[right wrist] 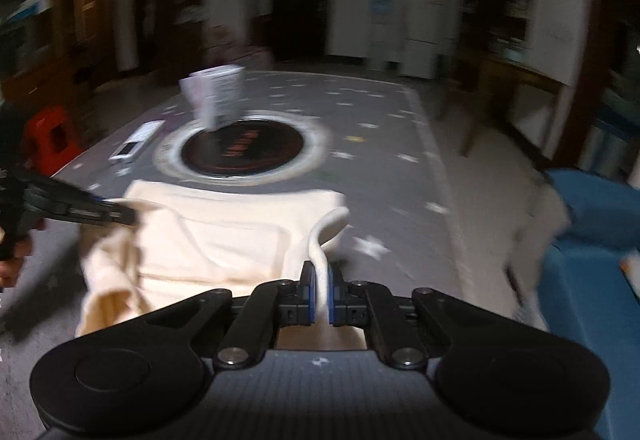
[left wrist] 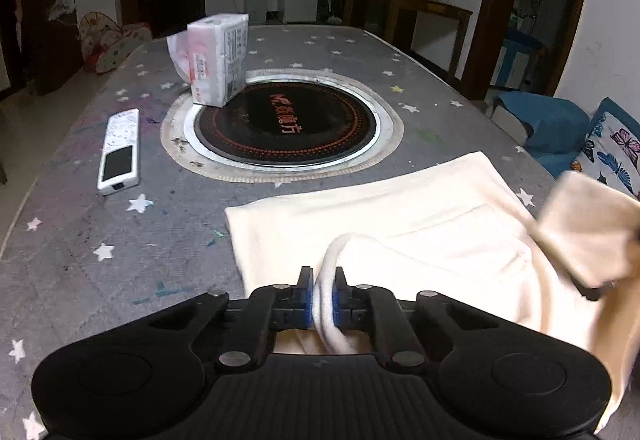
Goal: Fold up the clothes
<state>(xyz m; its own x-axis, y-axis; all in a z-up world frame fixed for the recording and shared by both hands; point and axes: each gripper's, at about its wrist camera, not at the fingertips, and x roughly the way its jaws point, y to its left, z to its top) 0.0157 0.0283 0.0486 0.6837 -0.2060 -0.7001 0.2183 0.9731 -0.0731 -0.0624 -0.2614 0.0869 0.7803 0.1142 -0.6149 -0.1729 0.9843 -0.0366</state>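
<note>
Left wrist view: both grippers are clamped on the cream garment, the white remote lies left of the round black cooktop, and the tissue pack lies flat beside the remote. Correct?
Not quite. The white plastic-wrapped tissue pack stands upright on the far-left rim of the round black cooktop, well beyond the white remote, as the left wrist view shows. The rest holds: left gripper and right gripper both clamp the cream fleece garment.

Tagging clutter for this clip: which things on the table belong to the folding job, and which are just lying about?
In the job:
- cream garment
- left tool, shut on a garment edge
- right tool, shut on another edge

Lying about:
- tissue pack
- white remote control
- built-in round cooktop
- star-print table cover
</note>
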